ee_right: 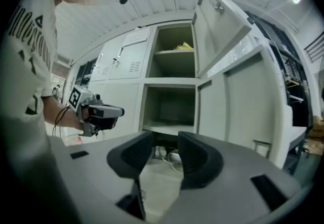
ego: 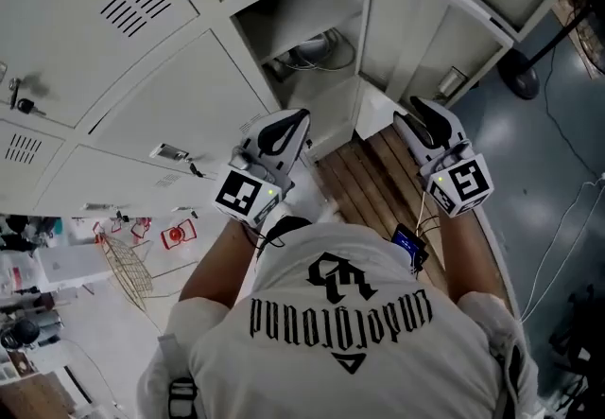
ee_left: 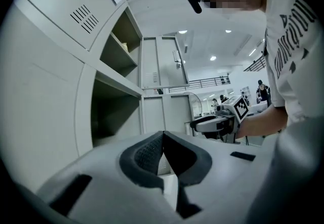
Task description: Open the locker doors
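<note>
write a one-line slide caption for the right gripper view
Right gripper, jaws apart and empty, facing a column of open locker compartments with doors swung right; left gripper at left

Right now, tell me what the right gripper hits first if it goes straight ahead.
The right gripper faces an open locker compartment; probably its shelf edge, or the cables below, comes first.
</note>
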A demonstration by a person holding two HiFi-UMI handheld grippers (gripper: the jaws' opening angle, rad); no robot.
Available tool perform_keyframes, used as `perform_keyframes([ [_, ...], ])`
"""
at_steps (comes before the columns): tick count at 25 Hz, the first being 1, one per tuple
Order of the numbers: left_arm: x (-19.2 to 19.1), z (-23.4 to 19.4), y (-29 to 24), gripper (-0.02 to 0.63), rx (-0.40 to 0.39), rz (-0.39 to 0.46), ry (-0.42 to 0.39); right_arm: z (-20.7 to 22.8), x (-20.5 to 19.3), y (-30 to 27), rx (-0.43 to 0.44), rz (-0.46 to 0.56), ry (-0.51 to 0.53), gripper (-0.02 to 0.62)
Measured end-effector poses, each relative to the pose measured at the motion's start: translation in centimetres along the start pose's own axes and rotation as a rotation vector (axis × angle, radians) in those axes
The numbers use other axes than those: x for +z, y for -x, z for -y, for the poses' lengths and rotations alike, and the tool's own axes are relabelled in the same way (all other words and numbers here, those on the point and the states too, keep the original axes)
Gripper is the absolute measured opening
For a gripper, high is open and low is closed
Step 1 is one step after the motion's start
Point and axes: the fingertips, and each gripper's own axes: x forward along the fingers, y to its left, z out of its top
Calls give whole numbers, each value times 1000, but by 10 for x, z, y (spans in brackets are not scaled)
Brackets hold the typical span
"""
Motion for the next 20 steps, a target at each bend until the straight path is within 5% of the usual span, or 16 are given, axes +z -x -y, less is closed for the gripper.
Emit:
perform_keyframes([
  [10, -6, -53, 119, 8, 299, -46, 9, -126, 14, -99, 371, 40, 2, 176],
  [20, -7, -76, 230, 8, 470, -77, 20, -241, 26, -146, 569, 54, -2, 178],
])
